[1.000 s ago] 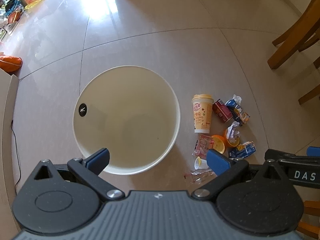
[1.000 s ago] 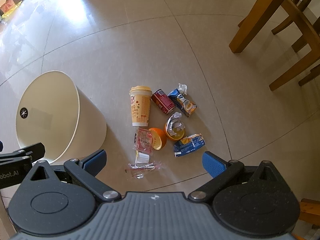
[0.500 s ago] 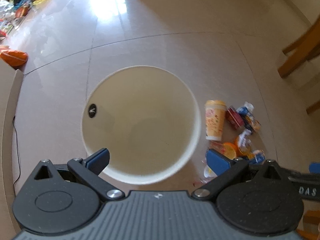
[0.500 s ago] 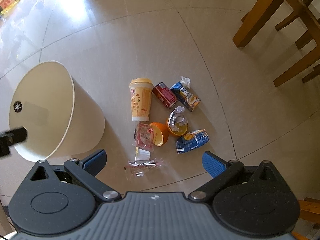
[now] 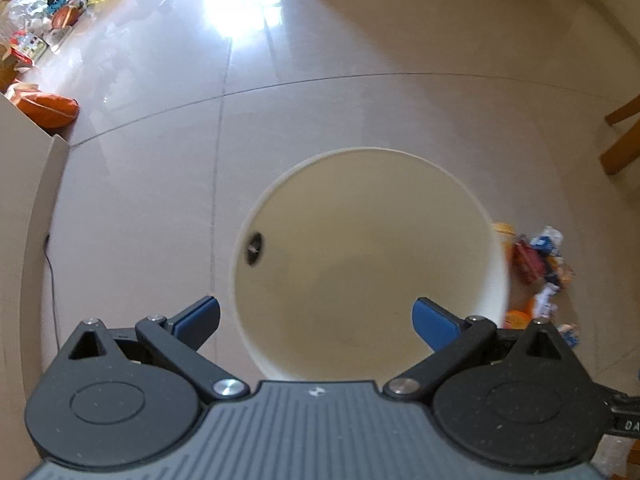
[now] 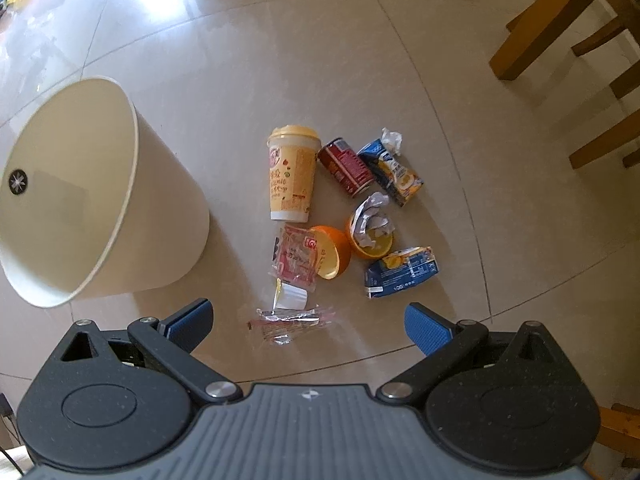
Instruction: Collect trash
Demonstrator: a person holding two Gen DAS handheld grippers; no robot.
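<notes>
Both open grippers shifted left; bin seemingly unmoved.

We are seeing wooden chair legs standing on the glossy tile floor, an orange cushion lying beside a cardboard box.

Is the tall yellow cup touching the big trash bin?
Apart. The right wrist view shows bare floor between the yellow cup and the cream bin; the cup stands upright, well clear of the bin's side.
</notes>
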